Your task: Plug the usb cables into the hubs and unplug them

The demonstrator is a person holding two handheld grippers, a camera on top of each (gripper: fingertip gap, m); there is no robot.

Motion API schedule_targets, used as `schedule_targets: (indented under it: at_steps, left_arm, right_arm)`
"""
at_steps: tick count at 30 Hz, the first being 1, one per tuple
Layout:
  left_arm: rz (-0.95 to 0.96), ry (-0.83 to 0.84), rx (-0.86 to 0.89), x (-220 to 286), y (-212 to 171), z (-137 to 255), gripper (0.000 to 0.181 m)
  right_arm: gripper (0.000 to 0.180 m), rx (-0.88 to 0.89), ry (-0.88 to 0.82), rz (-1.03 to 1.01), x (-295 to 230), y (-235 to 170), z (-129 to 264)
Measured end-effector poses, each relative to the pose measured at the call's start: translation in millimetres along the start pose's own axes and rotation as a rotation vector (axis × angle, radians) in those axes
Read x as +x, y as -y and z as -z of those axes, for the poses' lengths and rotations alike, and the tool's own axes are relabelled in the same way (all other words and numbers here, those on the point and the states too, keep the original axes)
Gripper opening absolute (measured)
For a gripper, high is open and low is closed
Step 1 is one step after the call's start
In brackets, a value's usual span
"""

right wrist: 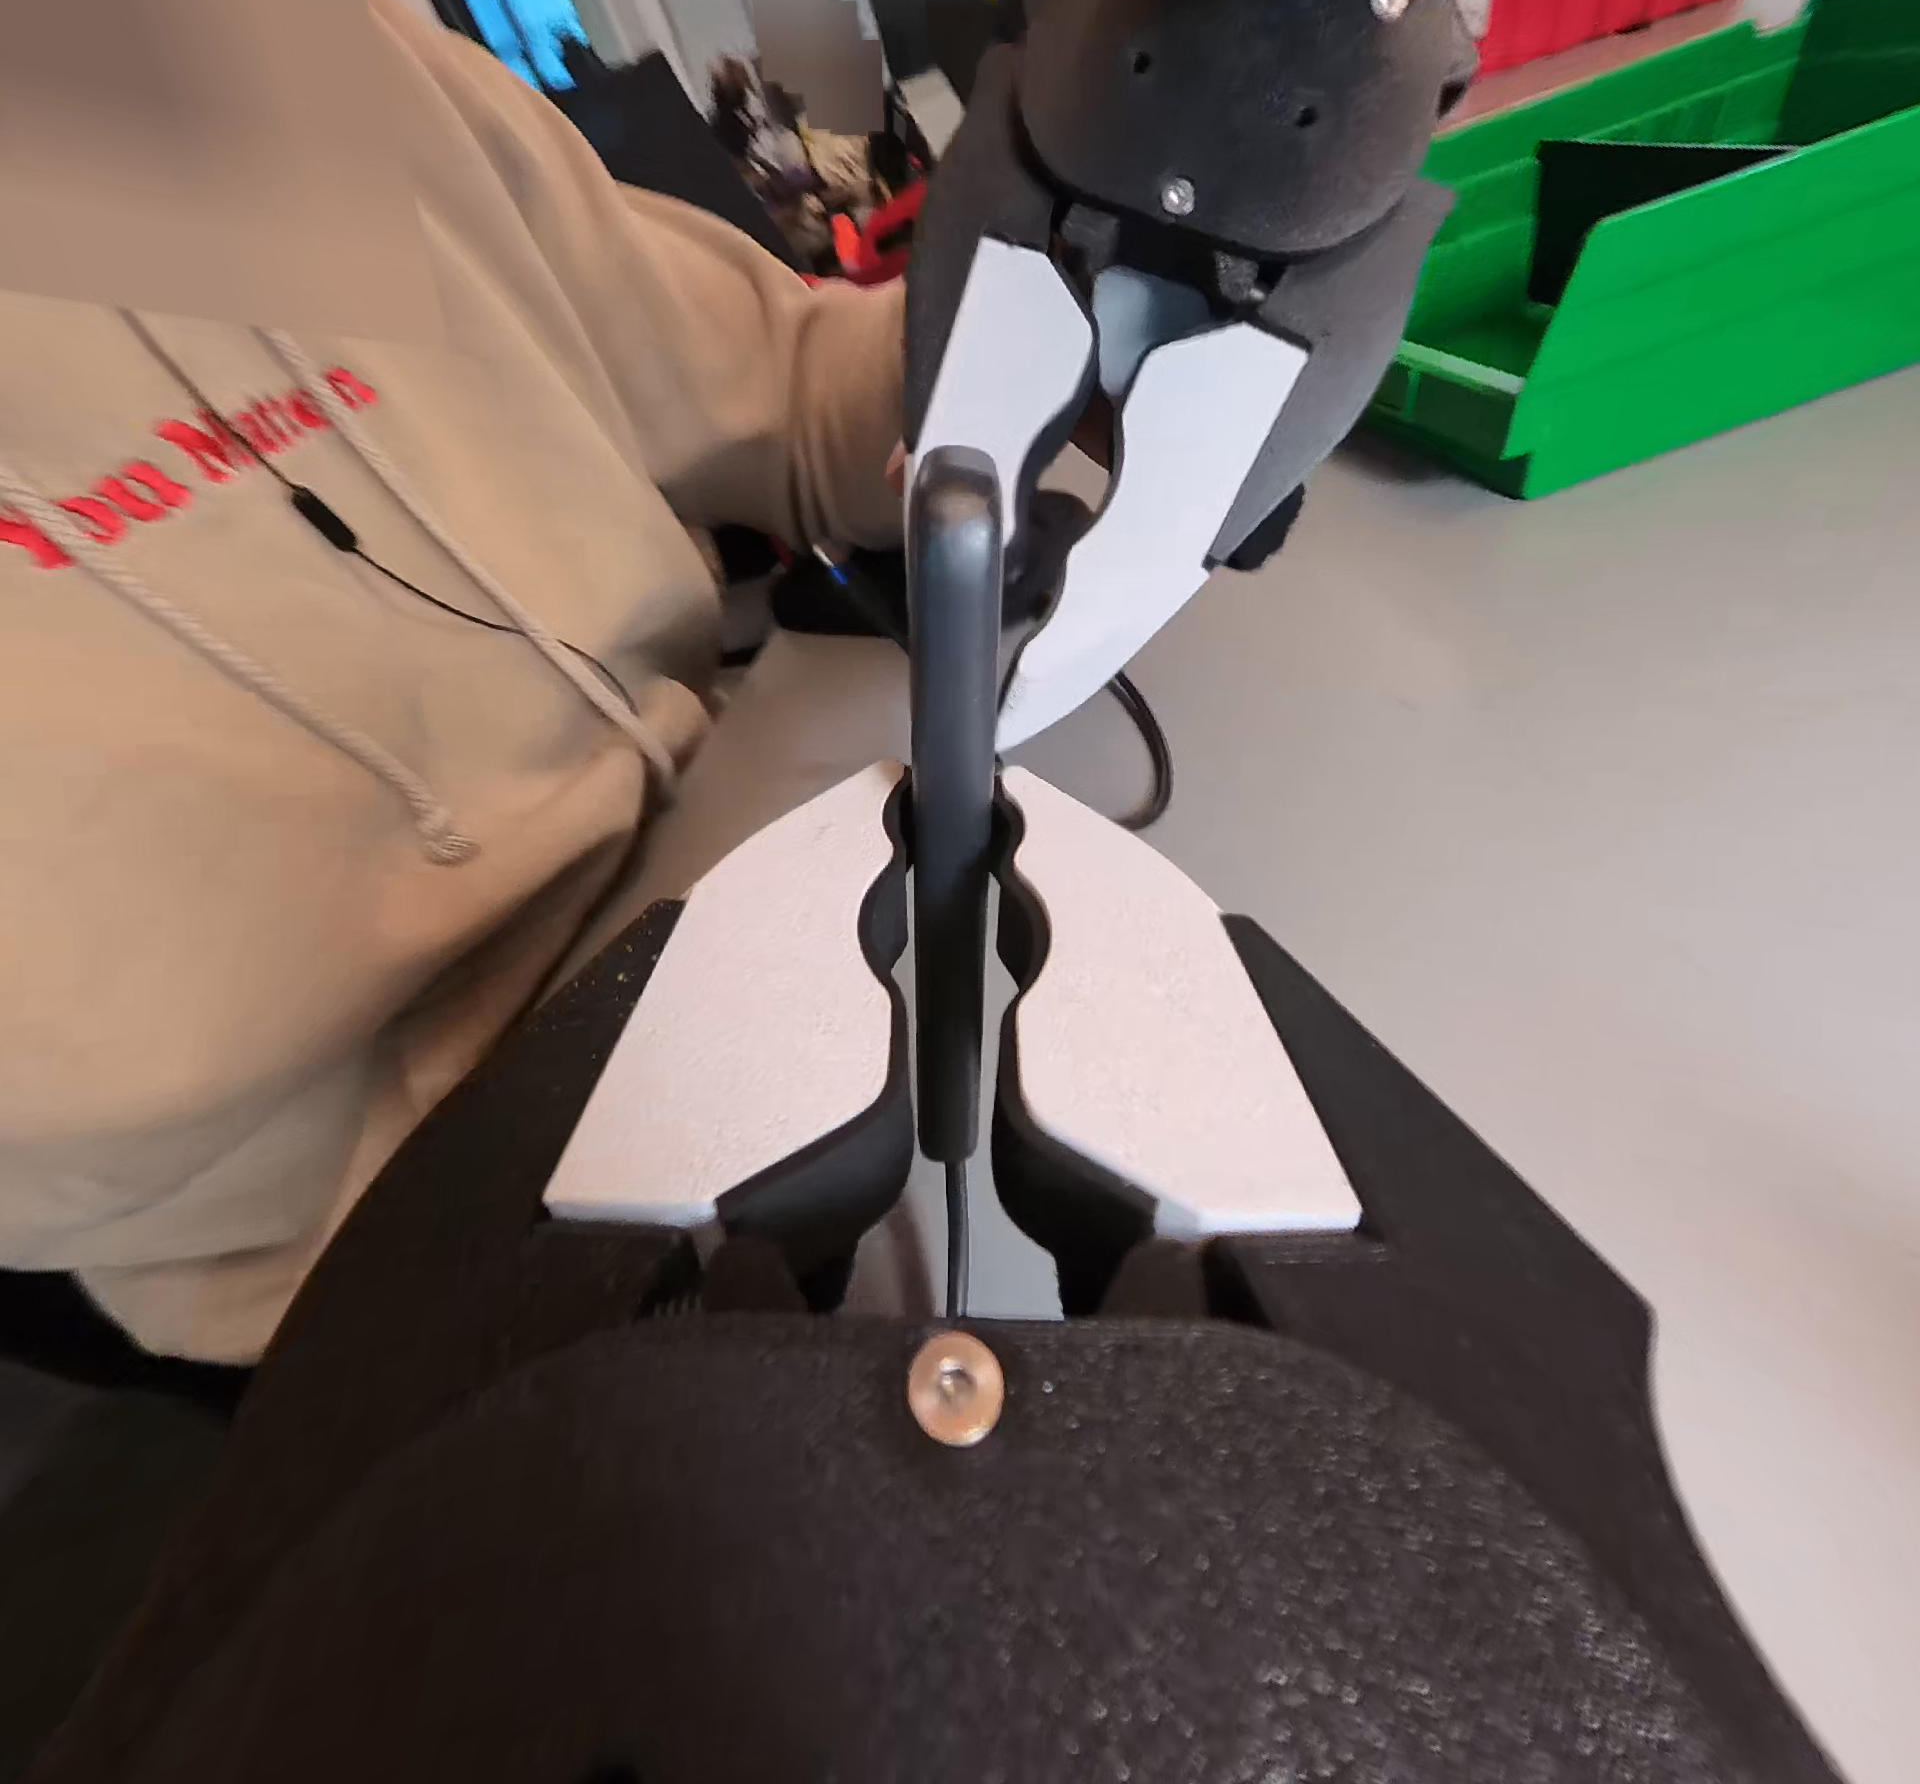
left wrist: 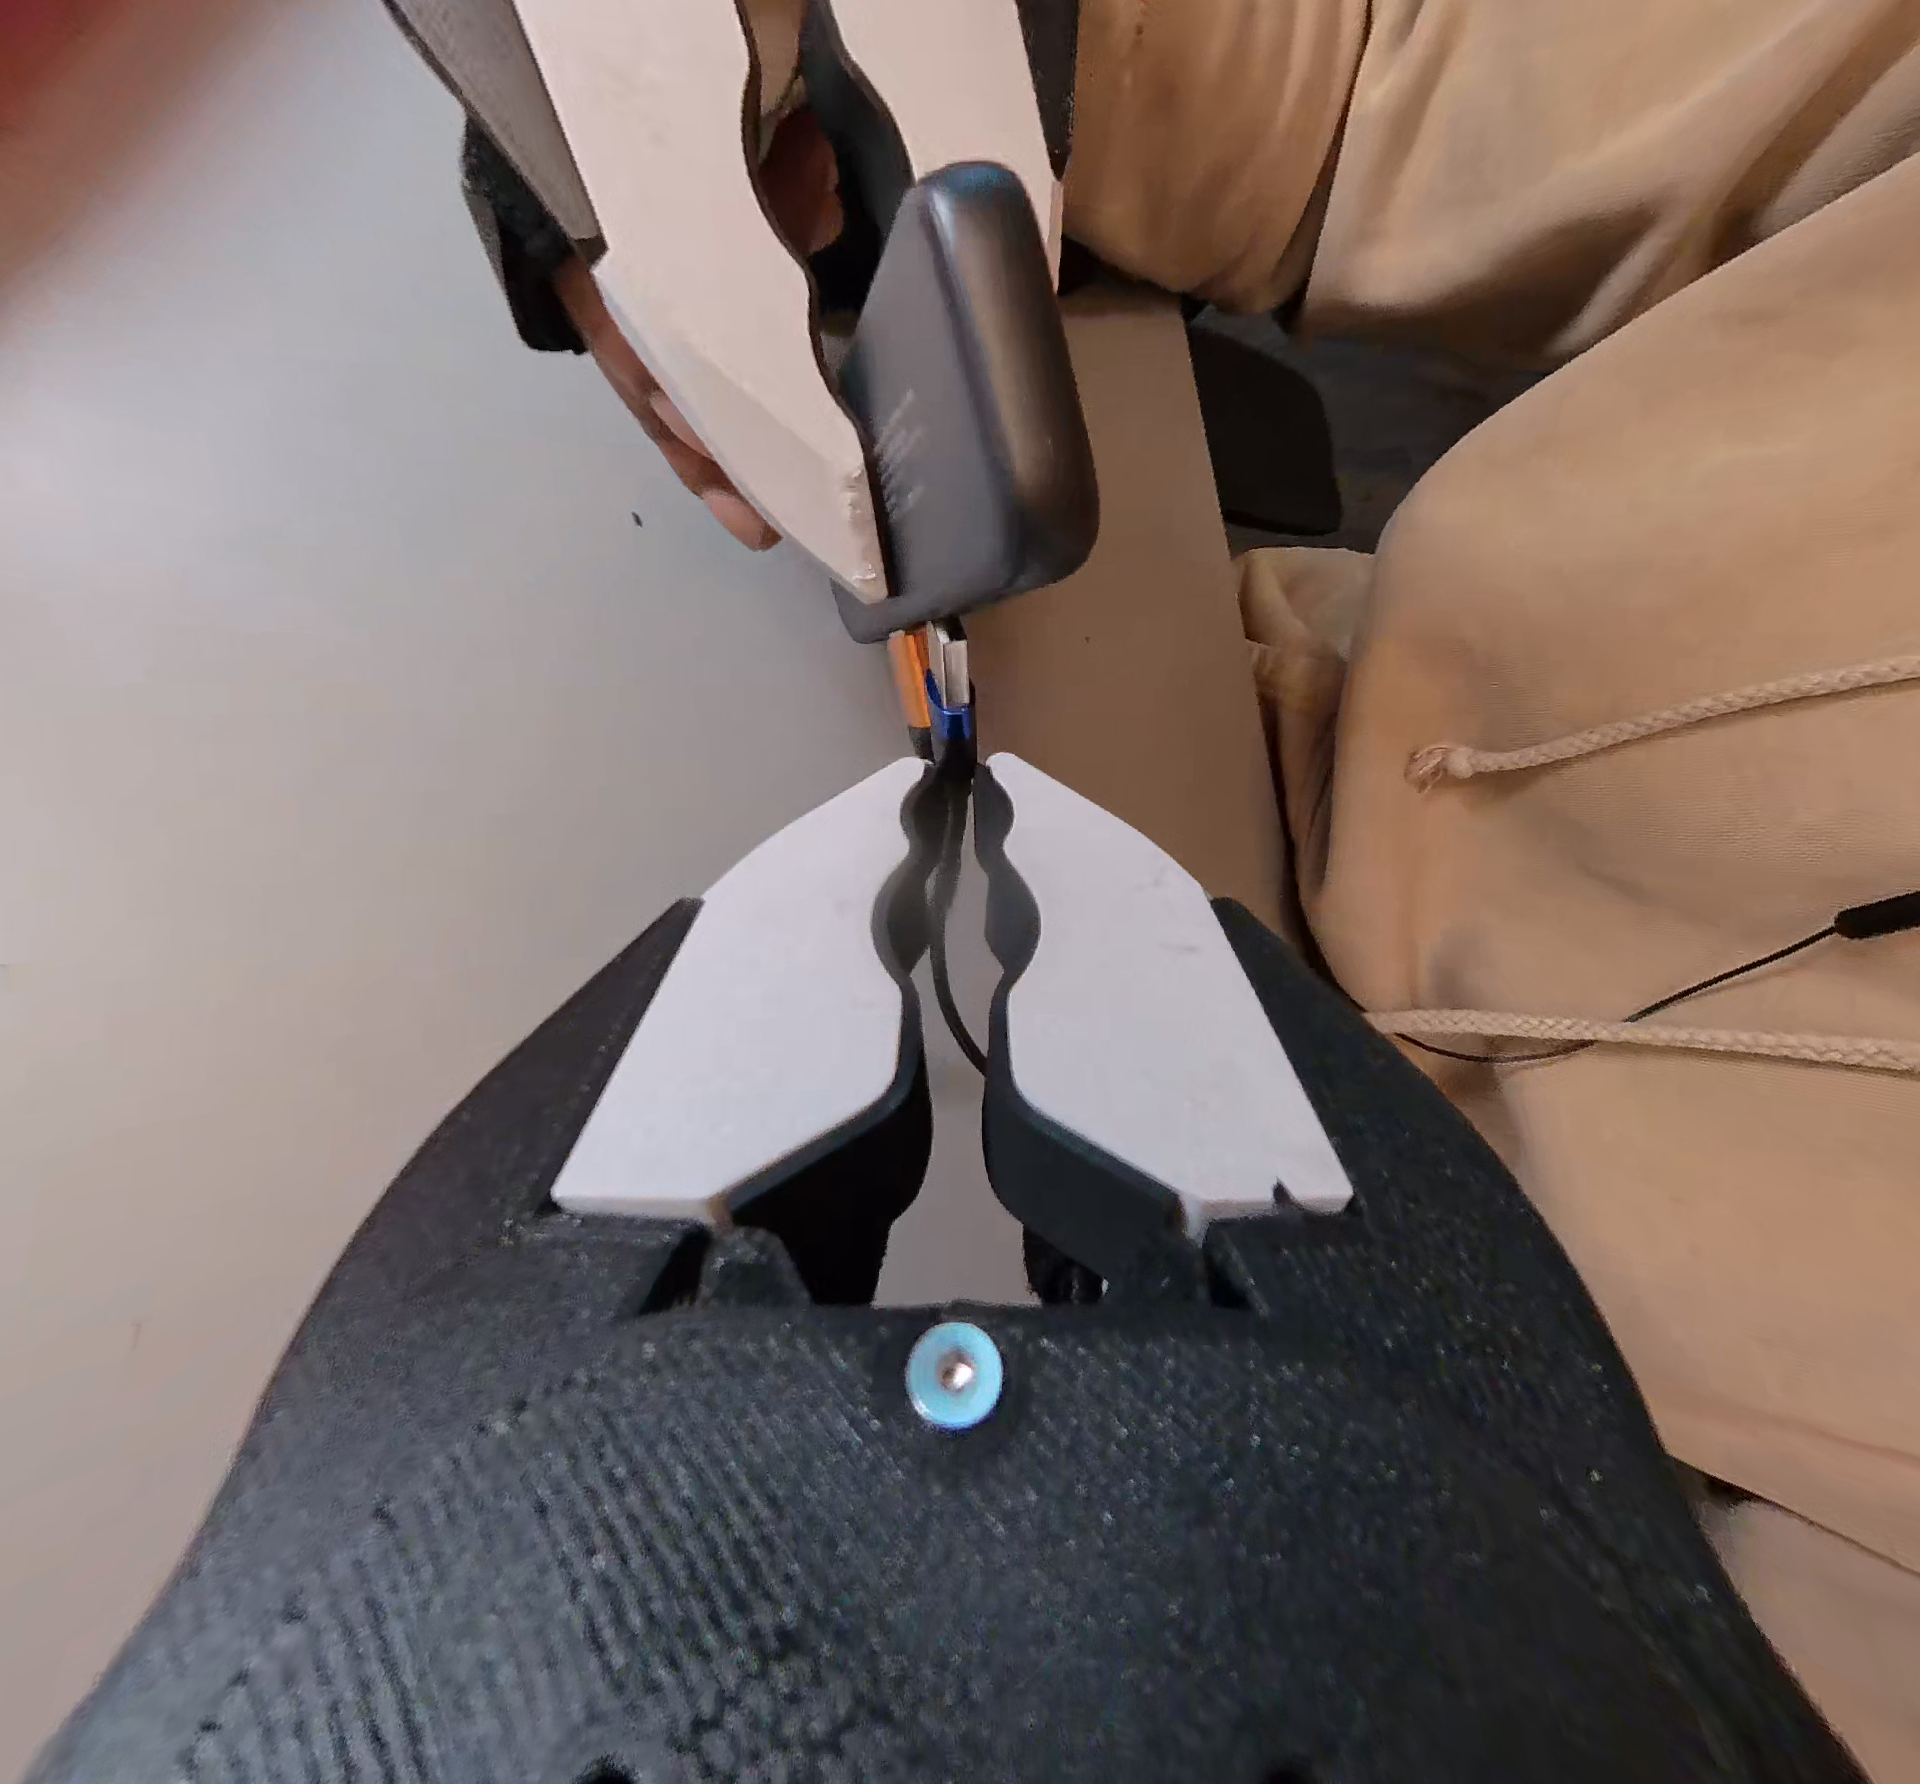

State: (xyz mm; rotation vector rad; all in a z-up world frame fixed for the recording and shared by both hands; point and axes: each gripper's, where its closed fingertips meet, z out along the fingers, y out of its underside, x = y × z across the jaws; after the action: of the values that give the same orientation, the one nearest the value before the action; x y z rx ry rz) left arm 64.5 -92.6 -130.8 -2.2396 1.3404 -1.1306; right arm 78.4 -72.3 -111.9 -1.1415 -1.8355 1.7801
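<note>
Clamping the dark grey hub (right wrist: 954, 799) edge-on, the right tool (right wrist: 954, 784) sits at centre frame, hub lifted clear of the pale desk (right wrist: 1558, 903). Left tool (left wrist: 951, 766) is pinched on a black cable (left wrist: 940, 913) just behind the blue-collared USB plug (left wrist: 951, 695), whose metal end meets the hub's lower edge; an orange-collared plug (left wrist: 909, 685) sits beside it at 9 o'clock. Green bins (right wrist: 1662, 280) lie at 2 o'clock in the right wrist view; tan hoodie (right wrist: 312, 695) at 9 o'clock.
</note>
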Motion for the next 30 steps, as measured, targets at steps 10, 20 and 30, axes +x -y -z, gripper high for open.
schedule_targets:
  at_steps: [10, 20, 30]
  left_arm:
    - [0.048, -0.102, 0.01, 10.2, -3.3, -2.1, 0.005]
    - [0.08, -0.158, 0.008, 10.2, -7.2, -8.0, 0.005]
    - [0.101, -0.086, -0.062, -9.0, -23.8, -16.4, 0.005]
  right_arm:
    - [0.011, 0.139, 0.153, -0.101, -8.1, 10.8, 5.5]
    - [0.012, 0.158, 0.231, -0.128, -13.0, 10.5, 4.4]
    - [0.012, 0.041, 0.134, -0.133, -2.4, -3.3, 0.5]
